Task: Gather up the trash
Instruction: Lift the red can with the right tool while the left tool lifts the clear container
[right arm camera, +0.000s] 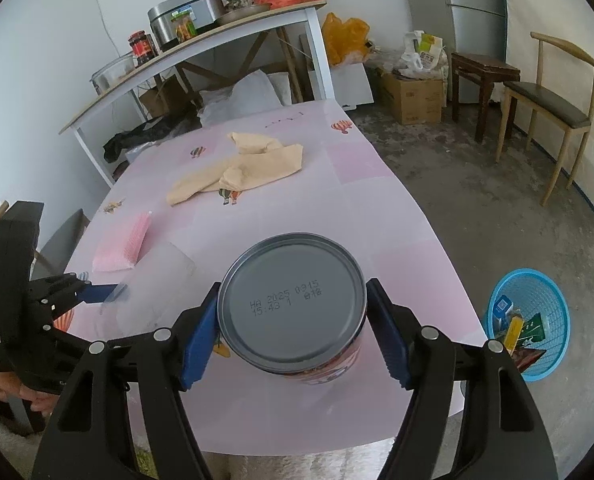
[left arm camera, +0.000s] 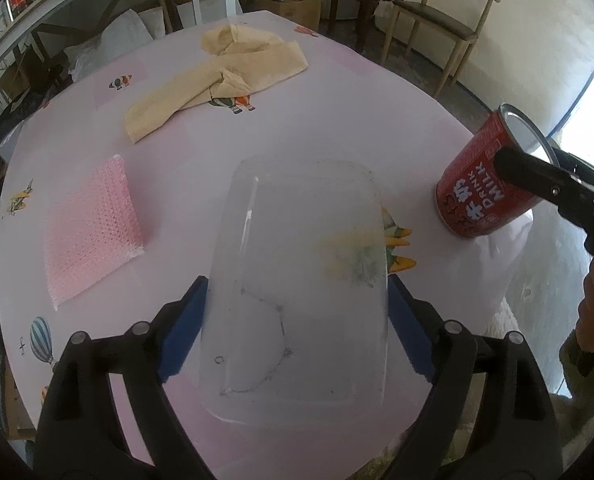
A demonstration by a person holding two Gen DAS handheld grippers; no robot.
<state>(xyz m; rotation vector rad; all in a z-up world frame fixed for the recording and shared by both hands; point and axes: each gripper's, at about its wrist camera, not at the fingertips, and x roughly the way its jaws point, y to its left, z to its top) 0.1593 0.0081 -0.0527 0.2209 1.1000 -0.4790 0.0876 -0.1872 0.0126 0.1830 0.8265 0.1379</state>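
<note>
My left gripper (left arm camera: 297,312) is shut on a clear plastic tray (left arm camera: 301,280), held just above the pink table (left arm camera: 337,112). The tray also shows in the right wrist view (right arm camera: 157,280), with the left gripper (right arm camera: 109,292) at its edge. My right gripper (right arm camera: 293,320) is shut on a red milk can (right arm camera: 293,304), grey end facing the camera, over the table's near right part. In the left wrist view the can (left arm camera: 477,184) hangs tilted at the table's right edge, the right gripper (left arm camera: 537,176) clamped on it.
A beige crumpled cloth (left arm camera: 217,80) lies at the table's far side, also in the right wrist view (right arm camera: 241,168). A pink bubble-wrap piece (left arm camera: 93,232) lies on the left. A blue trash basket (right arm camera: 529,320) with rubbish stands on the floor right of the table. Chairs (right arm camera: 549,112) stand beyond.
</note>
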